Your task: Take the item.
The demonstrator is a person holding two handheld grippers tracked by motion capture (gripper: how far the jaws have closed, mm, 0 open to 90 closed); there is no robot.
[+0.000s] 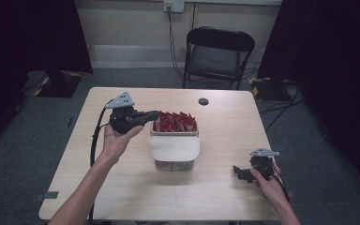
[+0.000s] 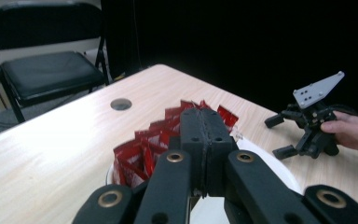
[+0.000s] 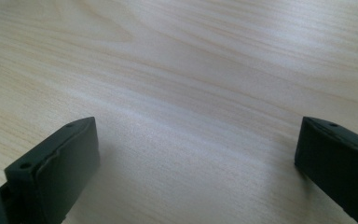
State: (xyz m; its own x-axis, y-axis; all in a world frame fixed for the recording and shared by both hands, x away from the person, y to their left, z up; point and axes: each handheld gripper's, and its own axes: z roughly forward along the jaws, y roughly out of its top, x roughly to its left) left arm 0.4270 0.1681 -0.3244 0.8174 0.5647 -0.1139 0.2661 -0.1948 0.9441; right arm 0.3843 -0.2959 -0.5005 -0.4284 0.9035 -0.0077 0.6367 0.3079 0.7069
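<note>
A: What is seen at the left of the table (image 1: pixel 122 197)?

B: The left gripper (image 1: pixel 155 114) is held level above the tabletop, its jaws pressed together with nothing between them. Its tip is placed just at the left edge of the red packets (image 1: pixel 174 122), above their tops; contact cannot be told.

A: And at the centre?

B: The red packets are stood upright in the rear part of a clear container (image 1: pixel 174 161), whose front part is covered by a pale lid (image 1: pixel 174 147).

A: And at the right?

B: The right gripper (image 1: pixel 237 170) is rested low near the front right edge, jaws spread apart over bare wood, well apart from the container.
</note>
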